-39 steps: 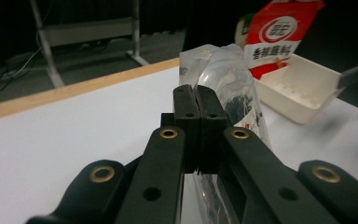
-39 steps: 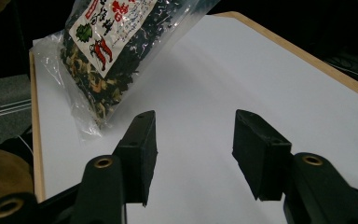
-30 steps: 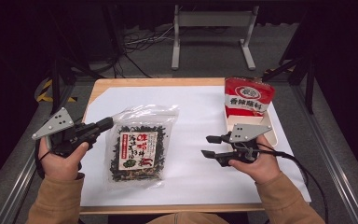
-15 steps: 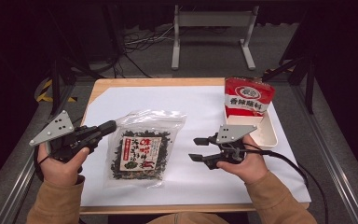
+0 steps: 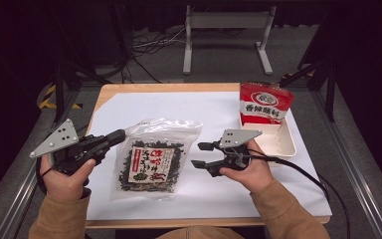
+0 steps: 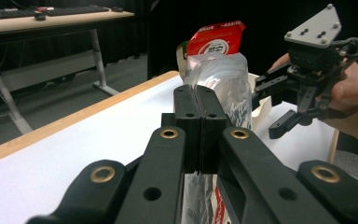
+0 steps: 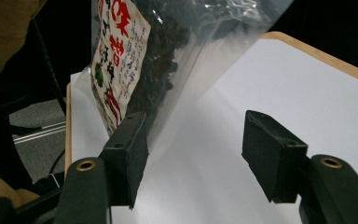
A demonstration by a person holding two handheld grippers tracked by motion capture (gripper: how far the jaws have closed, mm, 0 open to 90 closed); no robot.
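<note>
Two grippers: at the seaweed bag (image 5: 153,162)
Left gripper (image 5: 115,136): jaws pressed together at bag's corner
Right gripper (image 5: 200,155): jaws just widening, nothing between, near bag's edge

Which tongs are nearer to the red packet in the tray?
The right tongs. They sit just in front of and left of the red packet, while the left tongs are across the table beyond the clear bag.
</note>
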